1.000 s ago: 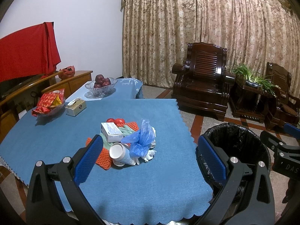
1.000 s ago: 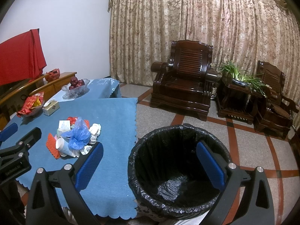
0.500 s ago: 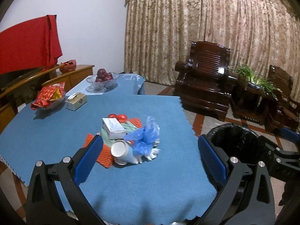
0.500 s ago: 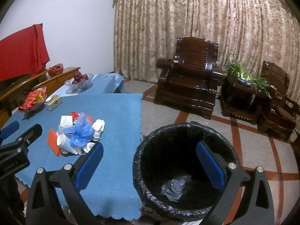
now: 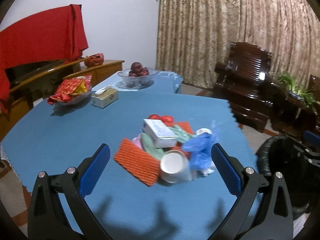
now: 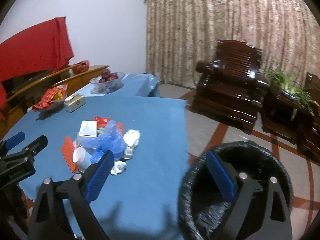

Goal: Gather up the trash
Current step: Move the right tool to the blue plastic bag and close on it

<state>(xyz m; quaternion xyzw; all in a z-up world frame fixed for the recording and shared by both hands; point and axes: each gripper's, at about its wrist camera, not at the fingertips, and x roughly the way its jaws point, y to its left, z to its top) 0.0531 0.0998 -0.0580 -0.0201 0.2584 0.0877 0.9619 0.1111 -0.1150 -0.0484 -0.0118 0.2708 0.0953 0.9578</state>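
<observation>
So the left gripper (image 5: 160,166) was spread wide with nothing in it, hovering low over the blue tablecloth (image 5: 60,136). The trash pile (image 5: 168,148) sat right ahead of it, framed between its fingers but not touched. Closest to the tips was a paper cup (image 5: 174,168) lying on its side, mouth toward the camera, with an orange ribbed sheet (image 5: 136,165) just left of it and a crumpled blue plastic bag (image 5: 202,150) just right. A small white box (image 5: 160,133) sat on top further out.

The right gripper (image 6: 160,172) had its jaws closing a bit, still empty, with the pile ahead and to its left and the black-lined bin (image 6: 236,190) ahead on its right.

Handling guess: everything looked light. I'd pinch the cup gently across its wall or it'll crush and squirt out. The bag is floppy and slick, so grab a bunched fold. The box is stiff, easy across its narrow sides. The white wads (image 6: 131,140) beside the bag are probably tissue, but the blur makes that iffy.
</observation>
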